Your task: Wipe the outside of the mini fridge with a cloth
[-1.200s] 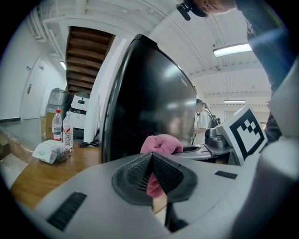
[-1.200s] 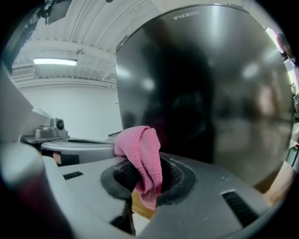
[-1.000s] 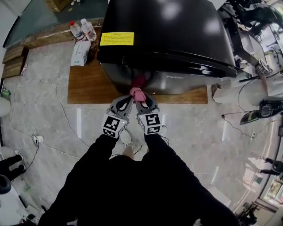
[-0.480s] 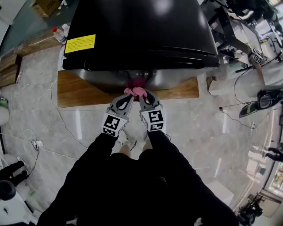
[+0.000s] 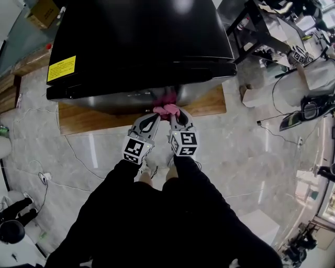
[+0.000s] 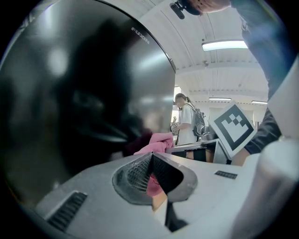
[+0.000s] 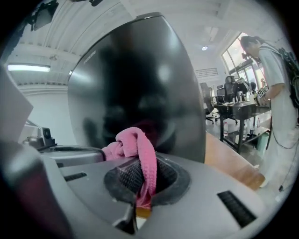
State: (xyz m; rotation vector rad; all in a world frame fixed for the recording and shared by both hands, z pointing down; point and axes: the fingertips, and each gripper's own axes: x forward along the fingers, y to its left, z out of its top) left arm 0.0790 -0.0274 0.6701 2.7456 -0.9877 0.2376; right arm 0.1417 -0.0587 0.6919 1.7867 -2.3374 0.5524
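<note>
**Black fridge, pink cloth, grey grippers**

The mini fridge is glossy black on top and silvery grey on its front, with a yellow label. The cloth is pink. The left gripper and right gripper are grey with black-and-white square patterns. The board is brown wood, and the floor is pale grey marbling

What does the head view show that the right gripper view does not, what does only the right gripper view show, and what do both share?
Head view only: the yellow label, the person's black sleeves, a cardboard box. Right gripper view only: a ceiling light, a bystander, the jaws of the right gripper shut on the pink cloth. Both: the black mini fridge, that cloth, the wooden platform.
</note>
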